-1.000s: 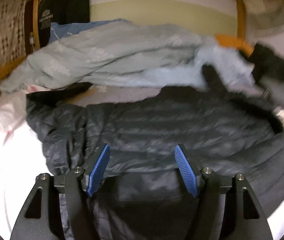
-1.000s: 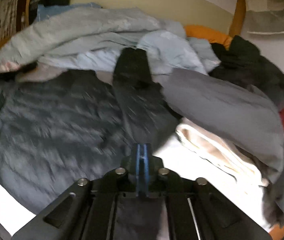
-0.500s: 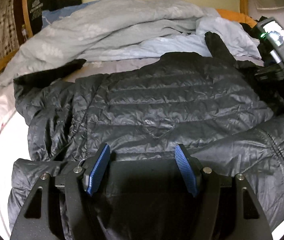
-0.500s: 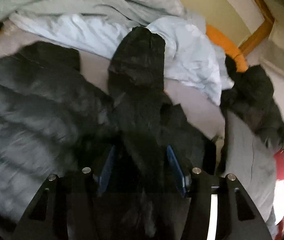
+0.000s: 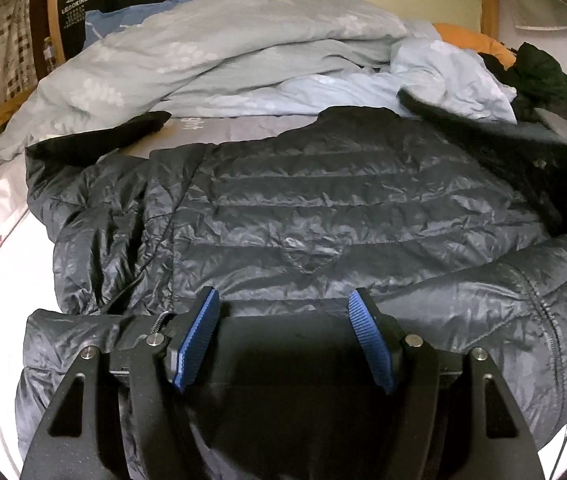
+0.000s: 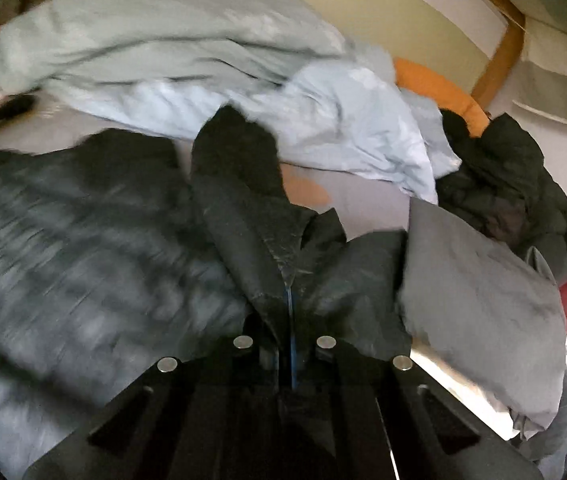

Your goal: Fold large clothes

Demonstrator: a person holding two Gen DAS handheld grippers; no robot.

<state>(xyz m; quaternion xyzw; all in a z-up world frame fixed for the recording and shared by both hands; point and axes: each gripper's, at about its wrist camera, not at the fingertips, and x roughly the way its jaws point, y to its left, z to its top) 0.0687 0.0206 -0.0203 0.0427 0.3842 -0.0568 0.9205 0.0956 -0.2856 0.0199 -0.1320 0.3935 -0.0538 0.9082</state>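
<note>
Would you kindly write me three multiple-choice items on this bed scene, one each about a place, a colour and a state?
1. Where does the dark puffer jacket lie?
A. hung on the wall
B. spread flat on the bed
C. on the floor

2. What colour are the left gripper pads?
A. blue
B. red
C. white

3. What state is the right gripper in?
A. open and empty
B. out of view
C. shut on the jacket's sleeve

Answers: 1 B, its quilted back lies across the sheet; 2 A, both ribbed pads are blue; 3 C, dark fabric is pinched between closed pads.
</note>
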